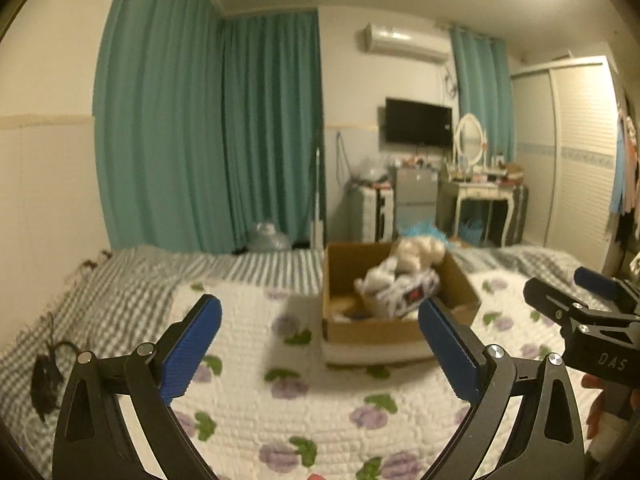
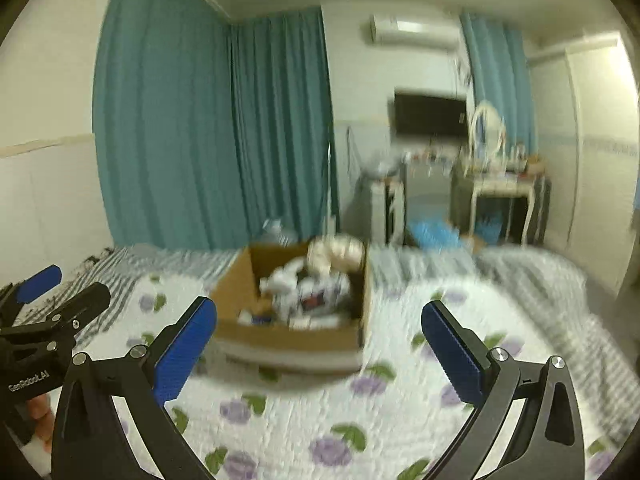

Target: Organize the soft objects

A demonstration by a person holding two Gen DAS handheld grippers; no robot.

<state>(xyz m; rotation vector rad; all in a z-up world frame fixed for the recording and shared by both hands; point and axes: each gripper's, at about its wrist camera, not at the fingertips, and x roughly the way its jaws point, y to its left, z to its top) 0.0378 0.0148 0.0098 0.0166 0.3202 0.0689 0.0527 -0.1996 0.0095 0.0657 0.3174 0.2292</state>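
A brown cardboard box (image 1: 352, 332) stands on the flowered quilt (image 1: 280, 412), holding a heap of white and cream soft toys (image 1: 404, 276). My left gripper (image 1: 320, 320) hovers open in front of the box, nothing between its blue pads. In the right wrist view the same box (image 2: 296, 336) and its soft toys (image 2: 316, 280) look blurred. My right gripper (image 2: 320, 322) is open and empty too, short of the box. Each gripper shows at the edge of the other's view: the right gripper (image 1: 560, 292) and the left gripper (image 2: 68, 284).
A grey striped blanket (image 1: 132, 280) covers the bed's far part. A dark tangled cord (image 1: 46, 380) lies at the left edge. Beyond the bed are teal curtains (image 1: 208, 132), a dressing table (image 1: 480, 192), a wall television (image 1: 418, 128) and a wardrobe (image 1: 580, 152).
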